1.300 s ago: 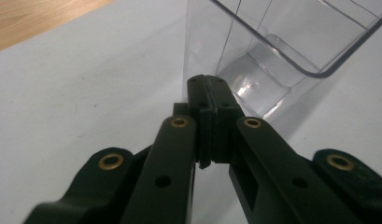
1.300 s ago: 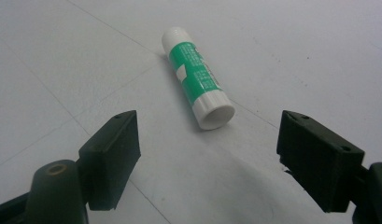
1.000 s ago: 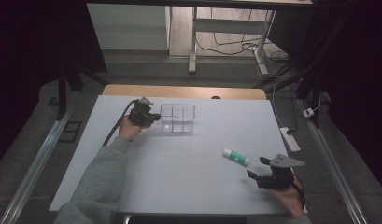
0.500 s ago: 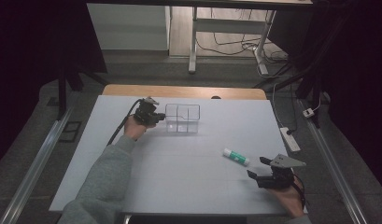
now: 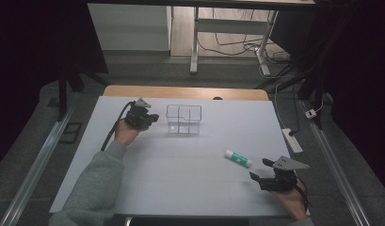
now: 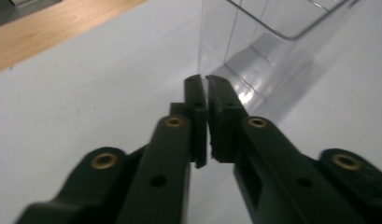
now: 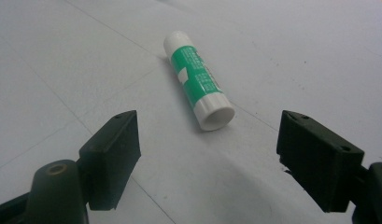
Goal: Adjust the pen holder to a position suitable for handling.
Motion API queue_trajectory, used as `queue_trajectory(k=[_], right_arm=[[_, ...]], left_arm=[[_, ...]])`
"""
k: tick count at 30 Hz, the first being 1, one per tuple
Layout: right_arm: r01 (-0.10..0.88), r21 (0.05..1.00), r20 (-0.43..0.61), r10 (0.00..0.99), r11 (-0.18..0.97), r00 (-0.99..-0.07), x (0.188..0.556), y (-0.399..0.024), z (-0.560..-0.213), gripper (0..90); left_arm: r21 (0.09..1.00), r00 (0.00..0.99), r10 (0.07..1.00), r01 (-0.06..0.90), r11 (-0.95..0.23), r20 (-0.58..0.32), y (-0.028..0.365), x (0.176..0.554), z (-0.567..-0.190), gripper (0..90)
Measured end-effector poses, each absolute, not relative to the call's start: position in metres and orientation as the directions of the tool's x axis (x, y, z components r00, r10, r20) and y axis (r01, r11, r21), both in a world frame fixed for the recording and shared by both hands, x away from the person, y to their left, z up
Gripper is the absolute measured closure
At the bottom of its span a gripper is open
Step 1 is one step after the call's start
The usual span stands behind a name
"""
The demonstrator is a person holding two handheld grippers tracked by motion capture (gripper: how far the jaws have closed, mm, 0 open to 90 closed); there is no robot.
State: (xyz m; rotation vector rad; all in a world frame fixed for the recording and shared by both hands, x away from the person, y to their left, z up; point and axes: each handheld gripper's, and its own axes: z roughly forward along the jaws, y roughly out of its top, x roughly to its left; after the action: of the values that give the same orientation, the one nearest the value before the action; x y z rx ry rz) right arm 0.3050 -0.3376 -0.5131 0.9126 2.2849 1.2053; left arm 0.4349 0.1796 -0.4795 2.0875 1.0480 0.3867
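From the high view, a glue stick (image 5: 237, 158) lies flat on the white table (image 5: 180, 179), toward the right side. The right gripper (image 5: 265, 172) sits near it, just behind it on the person's side, and points at it. Far across the table stands a clear box (image 5: 183, 119) with little rooms inside. The left gripper (image 5: 150, 118) is just beside the box's left wall. A grey sleeve (image 5: 93, 188) comes up from the bottom to that hand.

In the left gripper view, the left gripper (image 6: 207, 93) has its two black jaws pressed together with nothing between them. The tips are right up by the corner of the clear box (image 6: 254, 51). I cannot tell if they touch it. The box looks thin, hard and see-through, so it is likely light and could slide or tip if pushed.

In the right gripper view, the right gripper (image 7: 212, 149) has its jaws spread wide apart, and they hold nothing. The glue stick (image 7: 198, 79) lies between and a bit ahead of them, with its round white end facing the camera. It is green in the middle with white ends. It looks small, light and hard. It is round and smooth, so I think it could roll away or slip. The best place to grab is probably the green middle, squeezing across the sides, not the ends.
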Motion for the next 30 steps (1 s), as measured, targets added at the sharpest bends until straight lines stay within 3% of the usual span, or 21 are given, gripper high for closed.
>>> queue_trajectory(k=[5,13,21,30], right_arm=[[0.363,0.830,-0.049,0.703,0.423,-0.710,0.305,-0.337,-0.513,21.1],[0.361,0.834,-0.049,0.707,0.417,-0.705,0.304,-0.338,-0.512,21.1],[0.359,0.837,-0.052,0.712,0.414,-0.701,0.304,-0.341,-0.510,21.1],[0.360,0.832,-0.059,0.714,0.421,-0.698,0.304,-0.340,-0.510,21.1]], left_arm=[[0.761,0.638,0.764,0.541,-0.358,-0.094,0.189,0.410,-0.476,62.3],[0.767,0.640,0.760,0.541,-0.346,-0.109,0.198,0.377,-0.478,44.8],[0.768,0.635,0.769,0.530,-0.359,-0.079,0.203,0.341,-0.486,34.7],[0.767,0.646,0.761,0.518,-0.378,-0.062,0.204,0.309,-0.499,31.4]])
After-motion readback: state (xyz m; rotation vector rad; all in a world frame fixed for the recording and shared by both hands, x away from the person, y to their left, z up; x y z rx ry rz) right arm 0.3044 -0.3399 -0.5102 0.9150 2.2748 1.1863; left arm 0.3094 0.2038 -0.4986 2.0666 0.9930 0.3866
